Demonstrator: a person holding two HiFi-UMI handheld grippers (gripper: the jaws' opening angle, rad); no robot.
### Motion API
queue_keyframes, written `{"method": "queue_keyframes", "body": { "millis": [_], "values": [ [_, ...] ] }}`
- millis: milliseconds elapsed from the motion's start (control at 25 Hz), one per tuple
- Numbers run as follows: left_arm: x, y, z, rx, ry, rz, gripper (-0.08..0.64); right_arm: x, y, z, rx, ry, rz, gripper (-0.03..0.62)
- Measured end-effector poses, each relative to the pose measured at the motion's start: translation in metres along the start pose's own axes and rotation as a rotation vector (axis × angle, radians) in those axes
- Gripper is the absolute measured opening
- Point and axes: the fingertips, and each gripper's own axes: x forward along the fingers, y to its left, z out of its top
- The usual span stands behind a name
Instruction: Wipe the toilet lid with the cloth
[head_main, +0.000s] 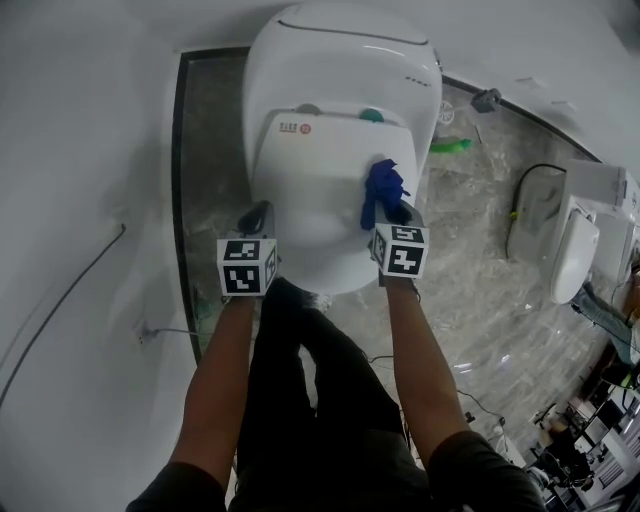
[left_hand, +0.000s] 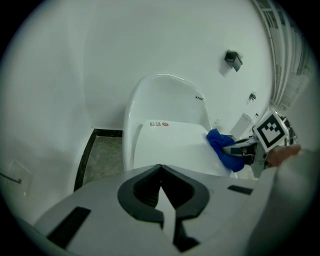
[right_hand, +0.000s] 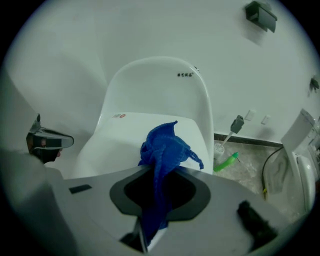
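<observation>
The right tool (head_main: 397, 212) holds a crumpled blue cloth (head_main: 383, 188) on the white toilet lid (head_main: 315, 175), close to the lid's right edge. The left tool (head_main: 256, 218) is at the lid's left edge, toward its front.

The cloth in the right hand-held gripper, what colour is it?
Deep blue. The cloth shows best in the right gripper view.

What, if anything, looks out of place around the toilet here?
A green plastic bottle appears to lie on its side on the marble floor, right of the white toilet, rather than standing. The blue cloth in the right tool is bunched, not spread flat.
</observation>
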Motion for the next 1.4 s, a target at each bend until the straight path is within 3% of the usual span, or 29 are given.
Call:
{"method": "queue_keyframes", "body": {
  "millis": [360, 520, 640, 760, 960, 1080, 1240, 1400],
  "values": [
    [-0.008, 0.001, -0.011, -0.007, 0.016, -0.006, 0.011, -0.004, -0.071, -0.037, 0.109, 0.057, -0.101, 0.066],
    [-0.014, 0.008, -0.016, -0.017, 0.005, 0.0, 0.011, -0.014, -0.074, -0.036, 0.091, 0.032, -0.124, 0.066],
    [-0.021, 0.019, -0.023, -0.032, 0.0, 0.019, 0.011, -0.03, -0.032, -0.016, 0.034, -0.05, -0.079, 0.066],
    [-0.03, 0.027, -0.029, -0.049, -0.003, 0.036, 0.011, -0.042, 0.037, -0.001, -0.039, -0.1, 0.03, 0.066],
    [-0.045, 0.034, -0.043, -0.085, -0.001, 0.061, 0.011, -0.044, 0.168, -0.006, -0.176, -0.101, 0.261, 0.066],
    [-0.052, 0.033, -0.054, -0.109, -0.001, 0.074, 0.011, -0.036, 0.218, -0.016, -0.217, -0.08, 0.339, 0.066],
    [-0.058, 0.034, -0.069, -0.118, 0.009, 0.095, 0.011, -0.019, 0.243, -0.033, -0.245, -0.016, 0.346, 0.066],
    [-0.061, 0.034, -0.078, -0.121, 0.017, 0.1, 0.011, -0.007, 0.23, -0.047, -0.243, 0.026, 0.299, 0.066]
  ]
}}
